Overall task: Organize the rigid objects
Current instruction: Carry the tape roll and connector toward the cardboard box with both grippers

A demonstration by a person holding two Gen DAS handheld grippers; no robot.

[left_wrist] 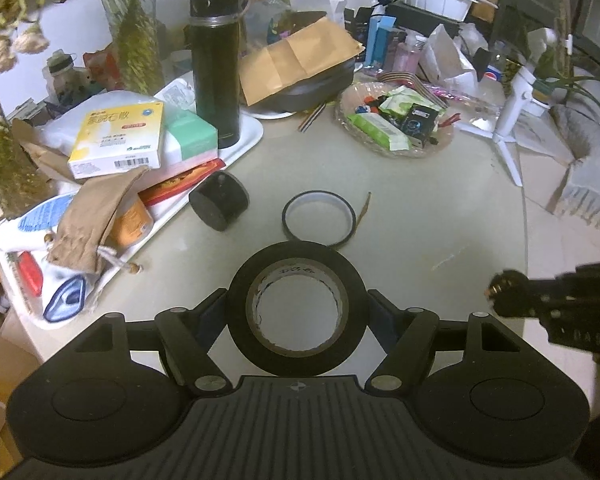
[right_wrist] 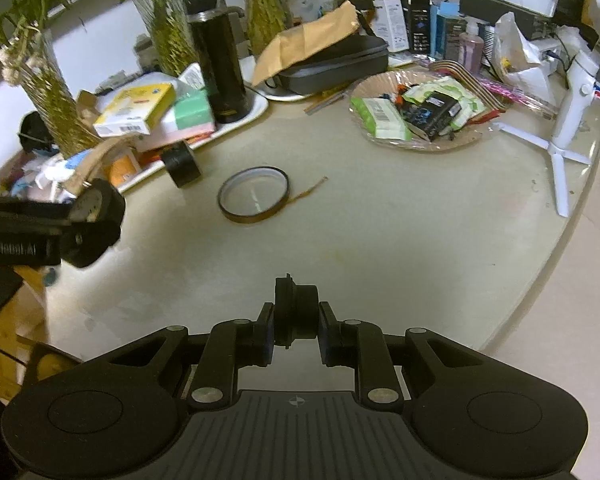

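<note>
A: In the left wrist view, our left claw (left_wrist: 296, 312) is clenched on the tape roll (left_wrist: 296, 308), held flat above the surface (left_wrist: 420, 216). Just past it lies a thin ring of tape (left_wrist: 318, 218), and a black cylinder (left_wrist: 219, 201) rests against the white tray (left_wrist: 248, 140).

B: We see that tray crowded: a flask (left_wrist: 215, 66) standing upright, a yellow box (left_wrist: 118, 140), a tan pouch (left_wrist: 94, 220). A basket (left_wrist: 394, 120) of packets sits farther right, a white tripod (left_wrist: 512, 120) beside it. The right claw (left_wrist: 508, 294) pokes in at the right edge.

A: In the right wrist view, our right claw (right_wrist: 296, 320) is grasping a small black part (right_wrist: 298, 312) over the bare surface (right_wrist: 420, 220).

B: Ahead we see the thin ring (right_wrist: 254, 194), well apart from us, and the cylinder (right_wrist: 182, 164) at the tray (right_wrist: 256, 110). The left claw (right_wrist: 92, 224) enters from the left; the basket (right_wrist: 420, 108) holds green and black packets.
</note>
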